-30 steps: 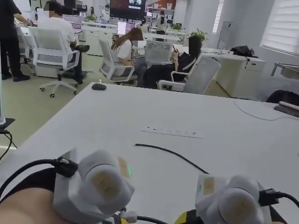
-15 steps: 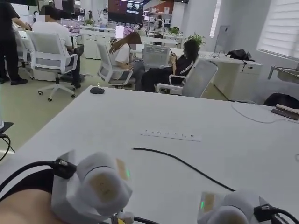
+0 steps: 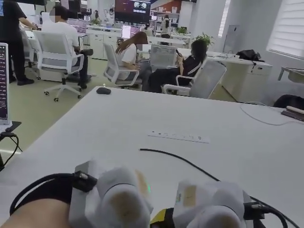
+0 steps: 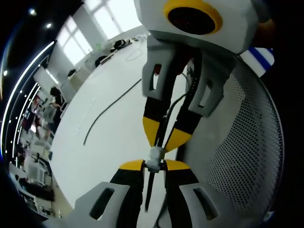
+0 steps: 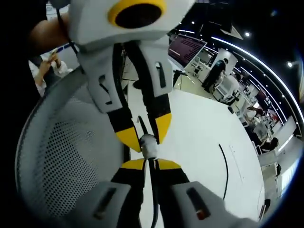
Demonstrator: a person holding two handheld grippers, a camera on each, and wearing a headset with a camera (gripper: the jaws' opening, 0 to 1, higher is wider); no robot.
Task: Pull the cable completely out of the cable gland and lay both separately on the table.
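Note:
My left gripper [image 4: 154,165] is shut on a small white cable gland [image 4: 154,159], which also appears in the right gripper view [image 5: 148,145]. A black cable [image 5: 153,190] runs out of the gland and between the yellow tips of my right gripper [image 5: 151,164], which is shut on it. The two grippers face each other tip to tip, just above the table's near edge. In the head view the left gripper [image 3: 118,204] and the right gripper [image 3: 209,209] sit close together at the bottom. The cable's free length [image 3: 180,162] trails across the white table [image 3: 95,133].
A white power strip [image 3: 178,137] lies past the cable, and a dark mouse [image 3: 103,90] sits at the table's far edge. A white mesh chair back [image 4: 237,142] is close under the grippers. People sit on office chairs [image 3: 57,52] beyond the table.
The two grippers have drawn closer together at the bottom of the head view; the right one moved left toward the left one. The cable on the table has barely shifted.

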